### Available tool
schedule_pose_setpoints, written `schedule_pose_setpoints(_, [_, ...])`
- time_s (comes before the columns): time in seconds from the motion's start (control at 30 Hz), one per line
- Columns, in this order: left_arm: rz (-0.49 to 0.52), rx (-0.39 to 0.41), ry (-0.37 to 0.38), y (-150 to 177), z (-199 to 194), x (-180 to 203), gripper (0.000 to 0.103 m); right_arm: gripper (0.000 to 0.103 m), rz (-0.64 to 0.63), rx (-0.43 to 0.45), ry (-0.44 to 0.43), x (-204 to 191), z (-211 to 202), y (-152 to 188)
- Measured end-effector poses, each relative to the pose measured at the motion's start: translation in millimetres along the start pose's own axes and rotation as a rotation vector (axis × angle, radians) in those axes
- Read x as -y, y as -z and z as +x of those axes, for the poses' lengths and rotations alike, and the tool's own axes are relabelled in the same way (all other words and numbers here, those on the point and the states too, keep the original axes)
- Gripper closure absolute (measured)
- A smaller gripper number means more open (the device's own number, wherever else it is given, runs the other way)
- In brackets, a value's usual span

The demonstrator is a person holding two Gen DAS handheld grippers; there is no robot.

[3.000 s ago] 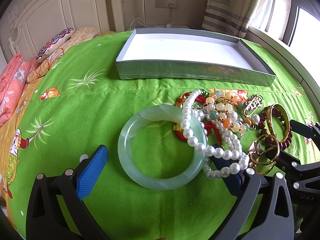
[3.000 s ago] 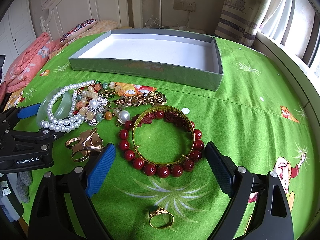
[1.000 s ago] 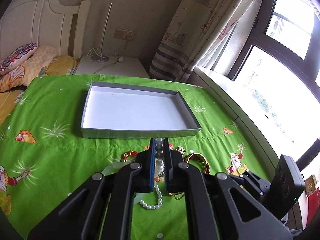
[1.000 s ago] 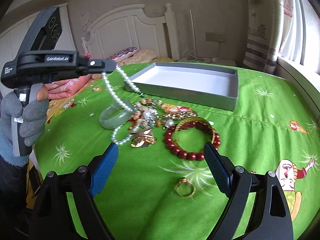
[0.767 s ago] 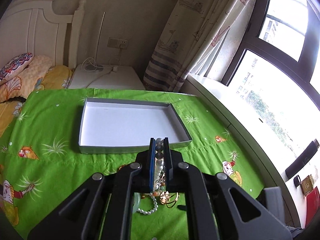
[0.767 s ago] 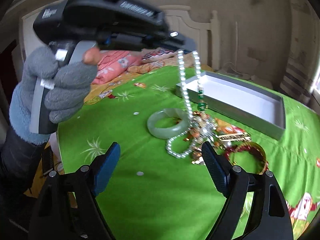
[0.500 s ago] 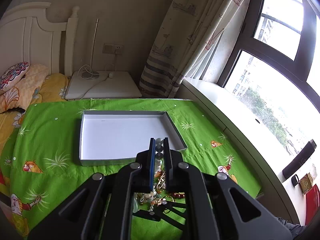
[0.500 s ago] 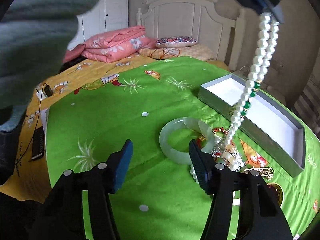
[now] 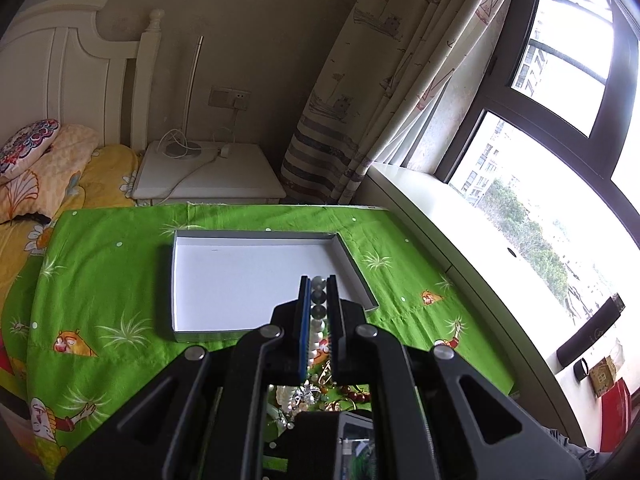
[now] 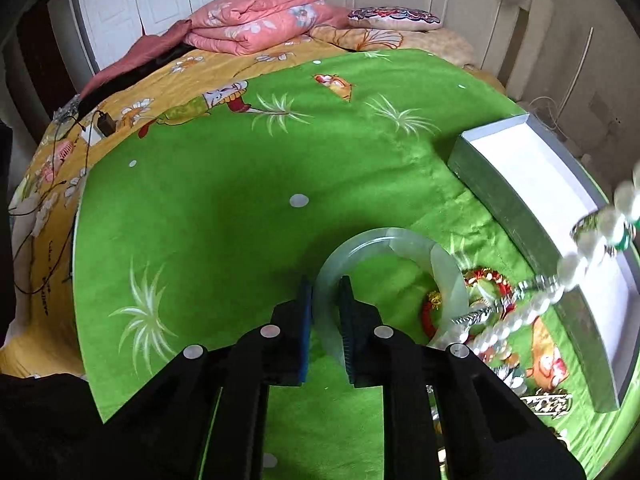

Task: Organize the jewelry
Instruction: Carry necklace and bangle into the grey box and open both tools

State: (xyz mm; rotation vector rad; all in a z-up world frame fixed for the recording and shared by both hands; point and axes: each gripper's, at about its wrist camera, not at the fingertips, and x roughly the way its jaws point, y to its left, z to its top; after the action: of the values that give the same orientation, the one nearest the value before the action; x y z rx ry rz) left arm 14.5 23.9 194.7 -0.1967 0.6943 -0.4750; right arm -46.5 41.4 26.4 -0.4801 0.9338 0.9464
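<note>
My left gripper (image 9: 319,294) is shut on the pearl necklace (image 9: 318,300) and holds it high above the green cloth, over the near edge of the grey box (image 9: 256,280) with a white floor. The necklace (image 10: 560,276) hangs slantwise at the right of the right wrist view. My right gripper (image 10: 325,292) is shut on the near rim of the pale green jade bangle (image 10: 444,272), which lies on the cloth. The pile of beaded bracelets (image 10: 488,280) lies beside the bangle, partly under the hanging pearls.
The grey box (image 10: 532,200) stands at the right of the right wrist view. A bed with folded pink quilts (image 10: 256,20) is behind the table. A white nightstand (image 9: 208,176), curtains and a window sill (image 9: 460,232) lie beyond the table's far edge.
My left gripper has risen further with the pearl necklace. My right gripper has swung left over the jade bangle and closed on its rim.
</note>
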Motion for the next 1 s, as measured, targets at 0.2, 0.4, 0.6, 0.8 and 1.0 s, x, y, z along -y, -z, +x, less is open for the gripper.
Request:
schedule_pose_setpoints(0.2, [-0.006, 0.016, 0.012, -3.1, -4.4, 2.0, 0.096, 0.088, 0.089, 0.147, -0.101, -12.8, -26.7, 25.7])
schedule_pose_setpoints(0.4, [-0.013, 0.053, 0.020, -10.0, -13.8, 6.5, 0.096, 0.088, 0.262, 0.342, -0.371, -1.9, -59.0, 47.0])
schedule_pose_setpoints(0.6, [-0.033, 0.083, 0.013, -19.1, -18.8, 4.0, 0.096, 0.088, 0.322, 0.465, -0.449, 5.3, -93.0, 58.4])
schedule_pose_setpoints(0.8, [-0.050, 0.118, 0.013, -34.8, -27.2, 1.7, 0.096, 0.088, 0.358, 0.566, -0.377, 25.0, -128.1, 59.6])
schedule_pose_setpoints(1.0, [-0.010, 0.167, 0.017, -49.1, -49.0, 17.2, 0.096, 0.088, 0.429, 0.634, -0.306, 58.5, -153.7, 69.2])
